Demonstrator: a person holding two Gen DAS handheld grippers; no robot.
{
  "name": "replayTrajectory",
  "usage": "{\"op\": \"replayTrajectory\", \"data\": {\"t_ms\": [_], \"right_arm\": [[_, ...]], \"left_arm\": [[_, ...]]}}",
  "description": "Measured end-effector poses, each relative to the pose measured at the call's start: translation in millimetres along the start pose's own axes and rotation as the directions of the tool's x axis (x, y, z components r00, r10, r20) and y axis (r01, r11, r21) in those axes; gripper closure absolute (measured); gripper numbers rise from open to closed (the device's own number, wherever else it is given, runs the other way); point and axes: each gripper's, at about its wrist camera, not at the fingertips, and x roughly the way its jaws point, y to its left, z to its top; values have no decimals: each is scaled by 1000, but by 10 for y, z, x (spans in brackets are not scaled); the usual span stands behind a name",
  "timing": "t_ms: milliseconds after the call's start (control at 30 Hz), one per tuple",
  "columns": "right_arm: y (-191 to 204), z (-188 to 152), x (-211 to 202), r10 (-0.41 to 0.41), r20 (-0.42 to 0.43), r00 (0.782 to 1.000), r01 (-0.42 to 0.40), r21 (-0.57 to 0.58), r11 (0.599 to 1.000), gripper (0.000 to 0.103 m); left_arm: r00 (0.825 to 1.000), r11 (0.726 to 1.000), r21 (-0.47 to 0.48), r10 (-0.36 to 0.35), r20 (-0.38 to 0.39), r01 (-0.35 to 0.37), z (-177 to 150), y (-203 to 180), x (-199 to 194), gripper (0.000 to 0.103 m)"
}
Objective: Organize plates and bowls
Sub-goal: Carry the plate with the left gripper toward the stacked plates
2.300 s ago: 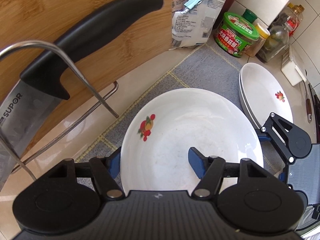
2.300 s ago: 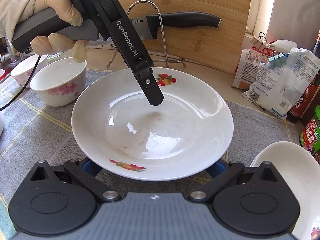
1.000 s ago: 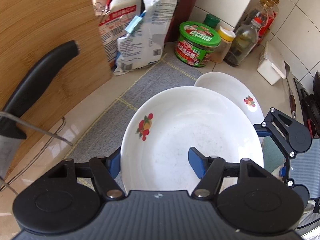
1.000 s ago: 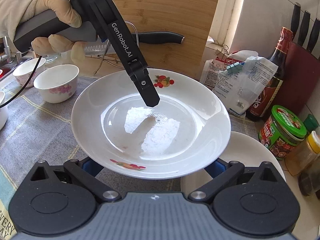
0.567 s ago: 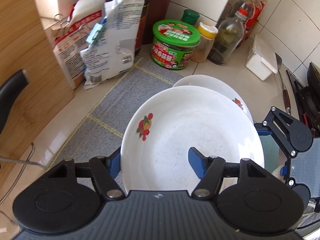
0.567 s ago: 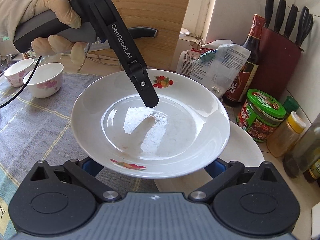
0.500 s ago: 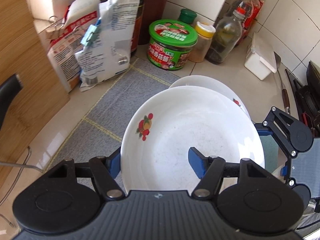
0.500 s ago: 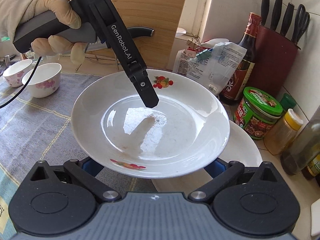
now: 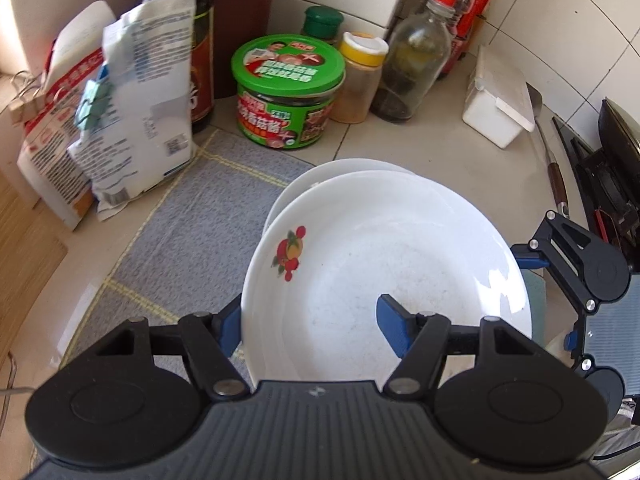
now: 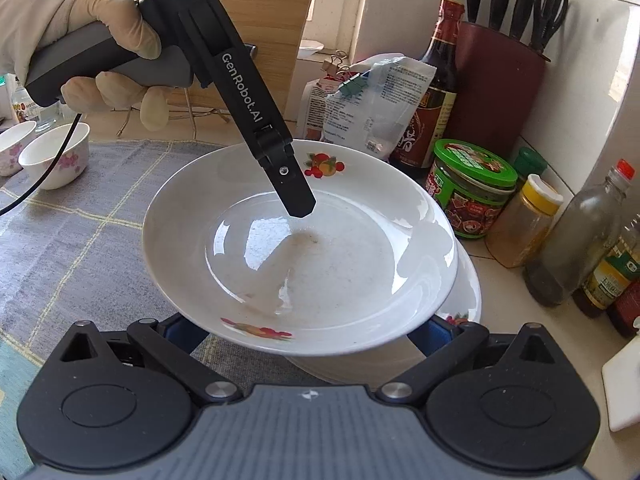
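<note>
The left gripper is clamped on the rim of the fruit-print plate, held just above the stacked plates. The right gripper spreads wide, its fingers under that rim. 1 tilt on lowering could chip or topple the stack.

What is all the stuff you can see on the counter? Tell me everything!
Held plate: 1, white with fruit print, above the stack.
Plate stack: white, beneath it; count unclear.
Bowls: 2, white with pink flowers, far left.
Mat: 1, grey checked.
Jar: 1, green.
Spice shaker: 1, yellow-lidded.
Glass bottle: 1, red-capped.
Bags: 2, clipped.
Knife block: 1, dark red.
Left claw: gripping plate rim.
Right claw: under plate, grip hidden.
</note>
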Motion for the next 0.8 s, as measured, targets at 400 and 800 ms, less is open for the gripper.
{"op": "replayTrajectory", "data": {"t_ms": [400, 800], "right_arm": [[-133, -98, 5, -44, -27, 999, 46, 49, 998, 0], [-135, -126, 6, -64, -59, 996, 69, 70, 995, 0]], "left_arm": [[999, 998, 53, -34, -29, 36, 184, -125, 229, 36], [997, 995, 75, -55, -56, 59, 221, -160, 356, 36]]}}
